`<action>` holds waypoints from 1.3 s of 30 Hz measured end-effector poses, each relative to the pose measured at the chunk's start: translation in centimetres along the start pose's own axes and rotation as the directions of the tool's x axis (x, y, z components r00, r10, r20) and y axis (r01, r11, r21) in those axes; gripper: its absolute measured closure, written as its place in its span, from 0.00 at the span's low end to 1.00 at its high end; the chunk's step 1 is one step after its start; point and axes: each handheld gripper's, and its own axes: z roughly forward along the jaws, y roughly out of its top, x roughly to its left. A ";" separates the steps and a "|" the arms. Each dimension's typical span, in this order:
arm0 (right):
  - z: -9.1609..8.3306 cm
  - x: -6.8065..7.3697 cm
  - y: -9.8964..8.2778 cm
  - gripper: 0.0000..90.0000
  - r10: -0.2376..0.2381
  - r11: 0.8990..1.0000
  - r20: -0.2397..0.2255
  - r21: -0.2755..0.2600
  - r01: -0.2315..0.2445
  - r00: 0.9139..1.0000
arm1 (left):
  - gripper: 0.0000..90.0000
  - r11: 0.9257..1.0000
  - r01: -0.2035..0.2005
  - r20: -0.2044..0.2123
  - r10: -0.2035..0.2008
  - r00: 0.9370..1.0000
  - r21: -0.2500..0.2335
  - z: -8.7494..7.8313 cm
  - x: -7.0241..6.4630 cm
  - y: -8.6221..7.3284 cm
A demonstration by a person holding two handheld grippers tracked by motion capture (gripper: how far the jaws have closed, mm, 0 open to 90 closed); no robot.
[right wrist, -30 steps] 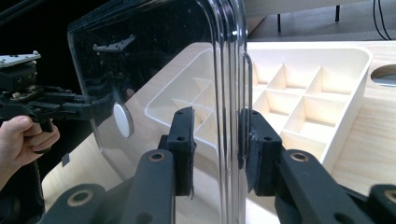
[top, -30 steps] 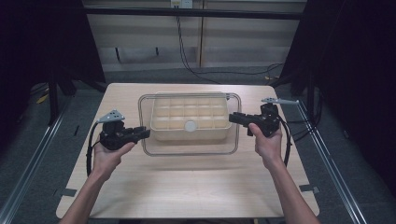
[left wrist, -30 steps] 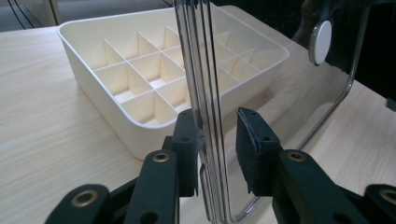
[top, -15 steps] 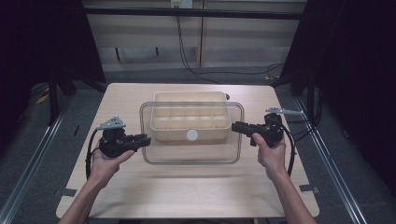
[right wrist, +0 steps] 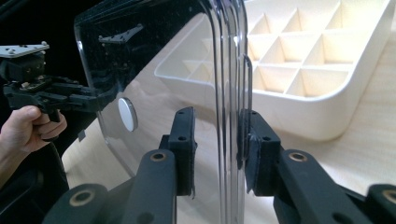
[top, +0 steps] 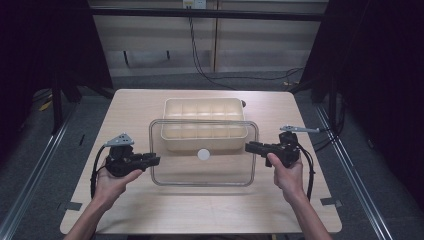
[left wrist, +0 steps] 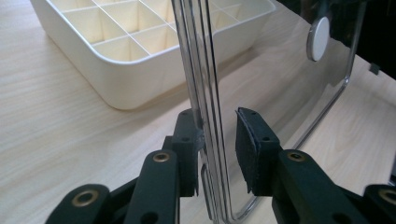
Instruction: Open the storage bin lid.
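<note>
High view: my left gripper [top: 151,160] and my right gripper [top: 251,147] each hold one short end of the clear lid [top: 203,172], which hangs roughly level between them over the surface [top: 300,200]. Its far part overlaps the near part of the cream divided tray [top: 205,107]; its near part is over bare wood. A white round knob [top: 203,154] sits near the lid's centre, midway between my two sets of fingers. Left gripper view: the lid's rim [left wrist: 205,93] runs edge-on between my fingers [left wrist: 250,149], narrowly set and clamped on it; the tray's compartments [left wrist: 116,28] lie beyond and to the left of the fingers, and the knob [left wrist: 319,38] shows up to the right. Right gripper view: the fingers [right wrist: 254,149] likewise pinch the rim [right wrist: 229,93], with the tray [right wrist: 322,60] beyond them to the right. This view adds what the left one lacks: through the clear panel, my other hand [right wrist: 28,128] on its gripper at the far end.
</note>
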 end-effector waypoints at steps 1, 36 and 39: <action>0.0 0.1 -0.1 0.76 0.001 1.000 0.002 0.001 -0.001 1.000 | 0.78 1.000 -0.002 -0.002 0.002 1.000 0.001 -0.1 -0.1 -0.1; 0.0 0.6 -5.1 0.75 0.066 0.992 0.024 0.104 -0.068 0.998 | 0.76 0.994 0.049 0.020 -0.052 0.998 0.100 0.1 -1.7 -4.5; 0.3 0.2 -5.2 0.75 0.066 0.992 0.029 0.105 -0.069 0.997 | 0.75 0.993 0.054 0.020 -0.056 0.998 0.108 0.4 -1.4 -4.6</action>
